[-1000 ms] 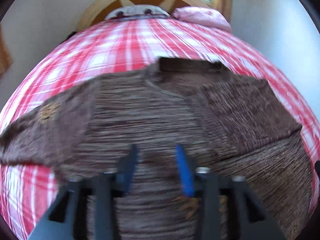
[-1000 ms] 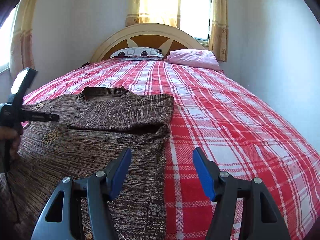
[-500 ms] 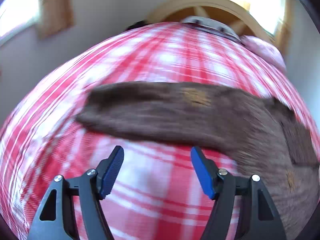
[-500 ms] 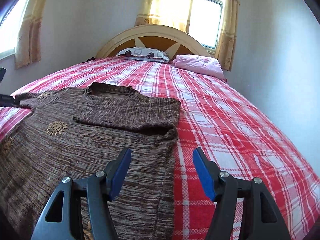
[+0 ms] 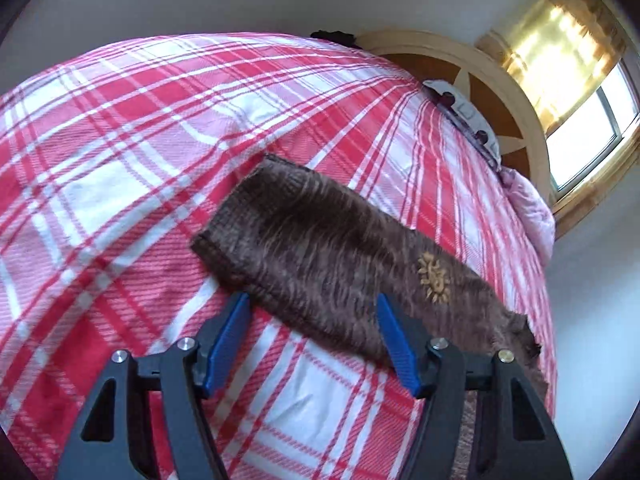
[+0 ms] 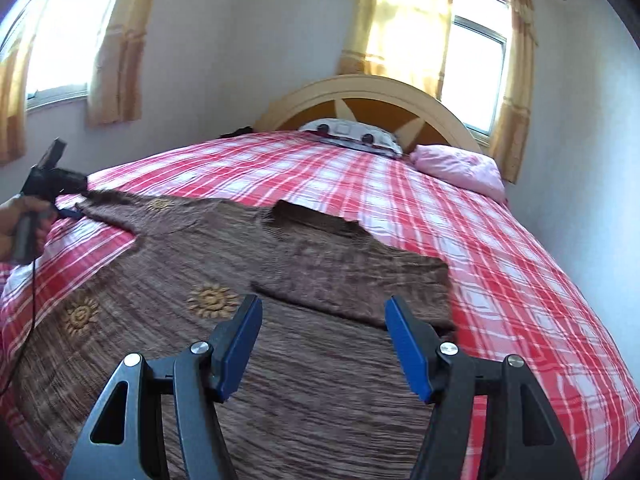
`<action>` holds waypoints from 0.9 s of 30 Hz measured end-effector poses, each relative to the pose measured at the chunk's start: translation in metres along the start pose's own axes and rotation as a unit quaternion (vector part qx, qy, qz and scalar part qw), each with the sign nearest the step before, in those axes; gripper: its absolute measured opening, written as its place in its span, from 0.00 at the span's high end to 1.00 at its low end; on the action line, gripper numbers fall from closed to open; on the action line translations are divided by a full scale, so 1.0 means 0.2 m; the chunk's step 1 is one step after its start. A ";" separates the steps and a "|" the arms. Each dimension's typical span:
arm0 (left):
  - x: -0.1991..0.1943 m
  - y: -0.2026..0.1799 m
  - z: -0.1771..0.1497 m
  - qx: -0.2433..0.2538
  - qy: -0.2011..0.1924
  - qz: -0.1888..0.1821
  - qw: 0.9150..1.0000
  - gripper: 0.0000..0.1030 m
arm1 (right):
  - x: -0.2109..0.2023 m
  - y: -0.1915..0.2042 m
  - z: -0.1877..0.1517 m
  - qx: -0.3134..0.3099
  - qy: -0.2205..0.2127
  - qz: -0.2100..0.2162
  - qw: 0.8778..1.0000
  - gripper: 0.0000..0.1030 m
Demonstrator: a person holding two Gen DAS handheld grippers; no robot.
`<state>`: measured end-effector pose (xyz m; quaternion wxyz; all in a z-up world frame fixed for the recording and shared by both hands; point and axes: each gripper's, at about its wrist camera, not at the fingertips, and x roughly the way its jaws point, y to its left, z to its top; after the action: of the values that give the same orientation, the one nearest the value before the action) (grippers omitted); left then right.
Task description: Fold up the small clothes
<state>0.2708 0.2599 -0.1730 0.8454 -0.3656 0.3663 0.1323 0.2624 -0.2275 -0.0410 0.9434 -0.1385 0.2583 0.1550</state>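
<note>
A brown knitted sweater [image 6: 224, 320] with gold sun motifs lies flat on the red plaid bed [image 6: 520, 280]. Its right sleeve [image 6: 360, 276] is folded across the chest. Its left sleeve [image 5: 320, 252] stretches out flat over the bedspread [image 5: 120, 160], cuff toward the far left. My left gripper [image 5: 314, 340] is open and empty, hovering just before the sleeve near its cuff; it also shows at the far left of the right wrist view [image 6: 68, 210]. My right gripper [image 6: 322, 340] is open and empty above the sweater's body.
A printed pillow [image 6: 352, 140] and a pink pillow [image 6: 460, 168] lie at the wooden headboard [image 6: 368, 100]. Walls close in on the bed's left and right sides. Curtained windows [image 6: 472, 60] stand behind the headboard.
My left gripper opened, left the sweater's body and swung left to the outstretched sleeve's cuff. My right gripper shifted left over the sweater's body, still open.
</note>
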 end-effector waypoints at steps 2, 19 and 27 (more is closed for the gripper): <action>0.01 0.02 0.02 -0.014 -0.004 -0.008 1.000 0.35 | 0.02 0.05 -0.04 -0.011 0.006 0.010 1.000 0.37; 0.05 0.13 0.10 -0.051 -0.039 -0.054 0.997 0.93 | 0.10 0.04 -0.12 0.023 0.028 0.019 0.999 0.37; -0.06 -0.08 0.11 0.000 -0.053 -0.115 0.992 0.94 | 0.10 0.03 -0.12 0.028 0.028 0.020 0.999 0.37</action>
<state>0.2820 0.2645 -0.1458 0.8733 -0.3978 0.2761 0.0532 0.2669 -0.2266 -0.0731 0.9359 -0.1111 0.2920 0.1625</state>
